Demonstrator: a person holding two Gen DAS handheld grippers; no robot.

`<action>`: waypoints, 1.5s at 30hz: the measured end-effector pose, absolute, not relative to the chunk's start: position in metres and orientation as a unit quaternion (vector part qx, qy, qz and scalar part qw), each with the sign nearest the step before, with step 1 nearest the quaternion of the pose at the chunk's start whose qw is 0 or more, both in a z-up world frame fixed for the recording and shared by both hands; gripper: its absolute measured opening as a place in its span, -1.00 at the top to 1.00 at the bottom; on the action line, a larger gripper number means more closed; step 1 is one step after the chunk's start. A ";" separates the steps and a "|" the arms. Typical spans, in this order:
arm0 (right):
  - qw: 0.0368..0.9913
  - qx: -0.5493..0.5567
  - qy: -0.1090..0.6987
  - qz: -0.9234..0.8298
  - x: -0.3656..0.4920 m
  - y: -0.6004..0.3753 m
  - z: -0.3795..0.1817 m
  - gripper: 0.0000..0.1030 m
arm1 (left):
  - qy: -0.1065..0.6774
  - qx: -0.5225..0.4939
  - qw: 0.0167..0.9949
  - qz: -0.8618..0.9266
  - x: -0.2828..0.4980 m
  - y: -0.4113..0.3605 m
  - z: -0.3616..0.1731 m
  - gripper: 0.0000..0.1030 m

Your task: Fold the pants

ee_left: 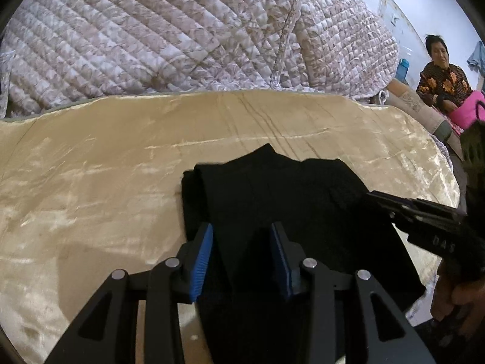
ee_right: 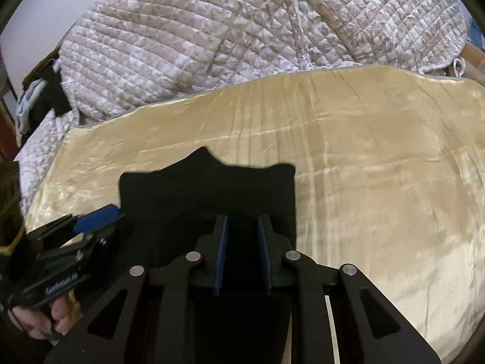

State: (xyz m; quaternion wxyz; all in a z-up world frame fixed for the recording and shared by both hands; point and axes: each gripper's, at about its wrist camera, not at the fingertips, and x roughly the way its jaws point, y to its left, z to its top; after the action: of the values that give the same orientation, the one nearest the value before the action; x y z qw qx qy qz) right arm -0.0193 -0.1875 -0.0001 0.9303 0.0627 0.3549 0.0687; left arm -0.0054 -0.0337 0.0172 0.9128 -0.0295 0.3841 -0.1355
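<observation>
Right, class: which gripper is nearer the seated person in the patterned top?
Right. The right gripper reaches over the black pants from the seated person's side of the gold bedcover; the left gripper is over the pants' opposite half, farther from that person.

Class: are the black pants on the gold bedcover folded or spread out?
Folded. The pants lie as one compact block with doubled layers on the bedcover; no separate legs stretch out.

Bed: shiny beige blanket [ee_left: 121, 157] spread flat; quilted floral comforter [ee_left: 182, 36] heaped behind; white wall [ee_left: 424, 9]; seated person [ee_left: 442, 79] at right.
</observation>
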 end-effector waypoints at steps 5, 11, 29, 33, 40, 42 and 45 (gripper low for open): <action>0.942 0.022 0.329 0.068 -0.053 -0.177 -0.004 0.57 | 0.363 -0.009 0.922 -0.137 -0.034 -0.034 0.025 0.19; 0.938 -0.005 0.337 0.078 -0.066 -0.170 -0.026 0.44 | 0.371 0.024 0.917 -0.145 -0.047 -0.038 0.009 0.15; 0.939 0.086 0.329 0.041 -0.056 -0.207 -0.010 -0.02 | 0.394 -0.075 0.907 -0.132 -0.021 0.009 0.010 -0.12; 0.903 0.198 0.369 0.098 -0.044 -0.229 -0.027 -0.03 | 0.431 -0.129 0.875 -0.177 -0.009 0.009 -0.005 -0.16; 0.892 0.240 0.365 0.115 -0.027 -0.231 -0.034 -0.04 | 0.425 -0.162 0.869 -0.196 0.006 0.004 -0.012 -0.22; 0.889 0.255 0.363 0.116 -0.025 -0.232 -0.034 -0.04 | 0.427 -0.168 0.866 -0.197 0.003 0.002 -0.009 -0.03; 0.884 0.264 0.361 0.135 -0.030 -0.228 -0.031 0.17 | 0.427 -0.165 0.866 -0.202 -0.007 0.001 -0.006 0.09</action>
State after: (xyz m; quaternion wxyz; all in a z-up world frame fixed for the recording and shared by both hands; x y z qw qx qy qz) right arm -0.0301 -0.2284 -0.0307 0.8840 0.2645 0.3611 0.1348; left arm -0.0069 0.0008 -0.0060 0.8656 -0.1651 0.4275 -0.2017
